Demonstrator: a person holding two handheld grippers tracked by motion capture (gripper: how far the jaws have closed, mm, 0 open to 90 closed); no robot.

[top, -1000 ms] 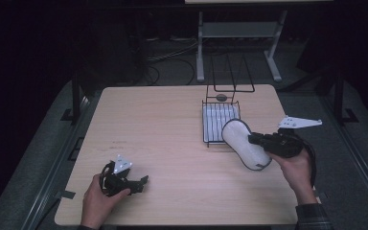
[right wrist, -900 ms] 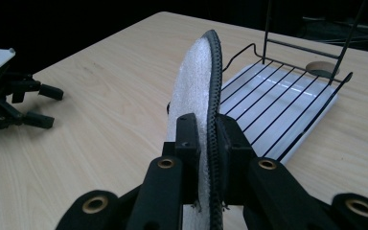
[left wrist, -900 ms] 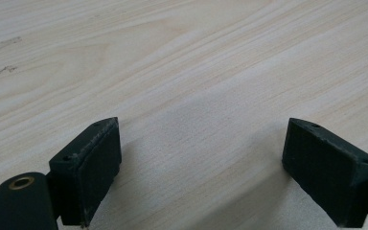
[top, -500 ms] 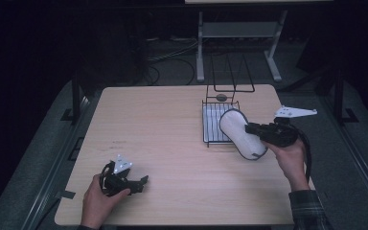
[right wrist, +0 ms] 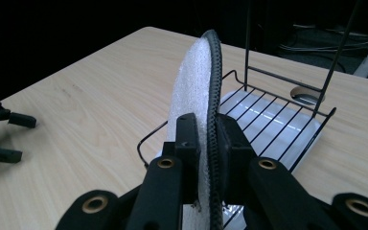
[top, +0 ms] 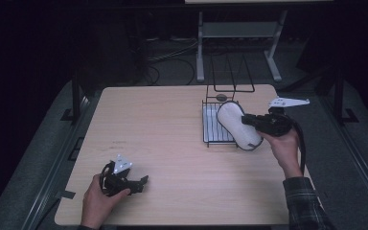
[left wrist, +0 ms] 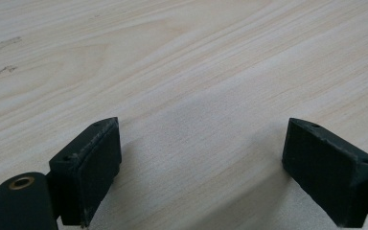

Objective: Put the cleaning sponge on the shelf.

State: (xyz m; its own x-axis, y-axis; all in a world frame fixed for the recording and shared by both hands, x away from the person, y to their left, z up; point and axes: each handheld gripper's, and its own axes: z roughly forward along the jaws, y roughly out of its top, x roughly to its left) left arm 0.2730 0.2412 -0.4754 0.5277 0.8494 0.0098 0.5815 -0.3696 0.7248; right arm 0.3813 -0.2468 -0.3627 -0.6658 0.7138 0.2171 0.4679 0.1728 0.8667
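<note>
A white oval plate with a dark rim is held on edge, and my right gripper is shut on that rim from the right. In the right gripper view the plate rises between the two pads, just above the near edge of a black wire rack. The rack stands right of the table's middle, with the plate over its right side. My left gripper rests at the front left of the table, held by a hand. Its jaws stand wide open over bare wood.
A round grommet hole sits in the tabletop behind the rack, whose tall wire back rises there. A white metal stand and cables lie on the dark floor beyond the table. Light wood tabletop spreads between the two hands.
My right gripper has carried the plate away from the person and a little up, from beside the rack's front right corner to over its right side. The left hand has stayed put.
</note>
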